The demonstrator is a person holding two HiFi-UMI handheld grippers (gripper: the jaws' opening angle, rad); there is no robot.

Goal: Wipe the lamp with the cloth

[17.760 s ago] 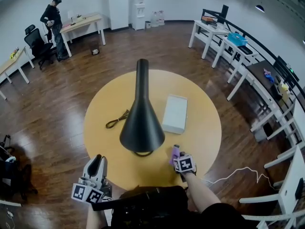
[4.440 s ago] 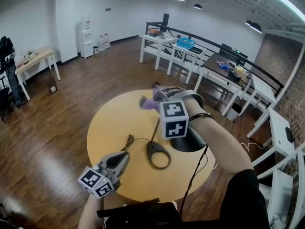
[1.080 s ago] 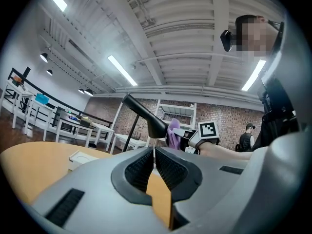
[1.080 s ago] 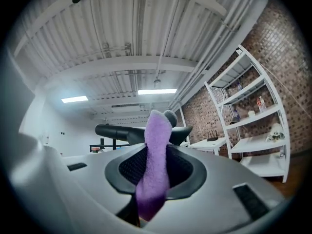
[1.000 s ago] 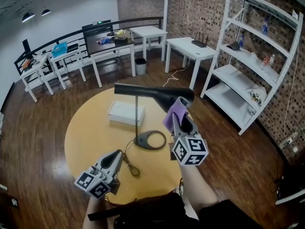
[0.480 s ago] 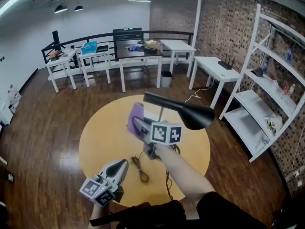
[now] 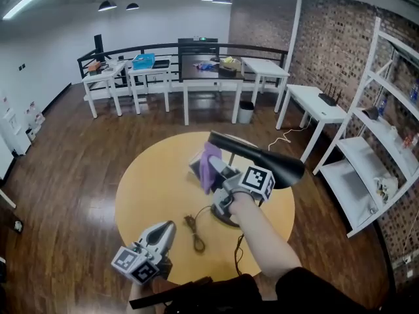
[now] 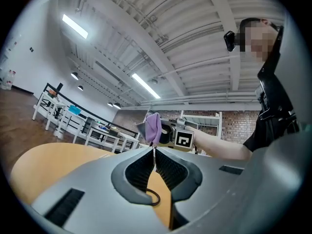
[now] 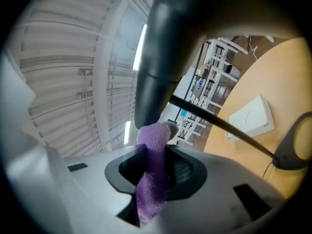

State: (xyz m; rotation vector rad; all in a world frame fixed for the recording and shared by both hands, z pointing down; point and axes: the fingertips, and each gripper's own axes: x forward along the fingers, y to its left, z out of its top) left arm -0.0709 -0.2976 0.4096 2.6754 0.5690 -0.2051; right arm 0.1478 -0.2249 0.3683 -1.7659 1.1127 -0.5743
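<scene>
The black lamp (image 7: 262, 163) stands on the round yellow table (image 7: 150, 188), its cone shade lying sideways with the wide mouth to the right. My right gripper (image 7: 213, 167) is shut on the purple cloth (image 7: 210, 165), just under the shade's narrow end. In the right gripper view the cloth (image 9: 150, 179) sticks up from between the jaws and its tip meets the lamp's neck (image 9: 158, 57). The thin stem (image 9: 219, 126) runs down to the ring base (image 9: 297, 147). My left gripper (image 7: 167, 227) is shut and empty, low at the table's near edge, and the left gripper view shows the cloth (image 8: 153, 127) ahead of it.
A white box (image 9: 248, 116) lies on the table beyond the lamp. The lamp's cable (image 7: 194, 233) loops on the table near my left gripper. White tables (image 7: 209, 77) line the railing at the back, and shelves (image 7: 386, 110) stand along the brick wall at right.
My right gripper has carried the cloth along the shade from its wide mouth to the narrow end, rolling as it went. The left gripper has shifted slightly.
</scene>
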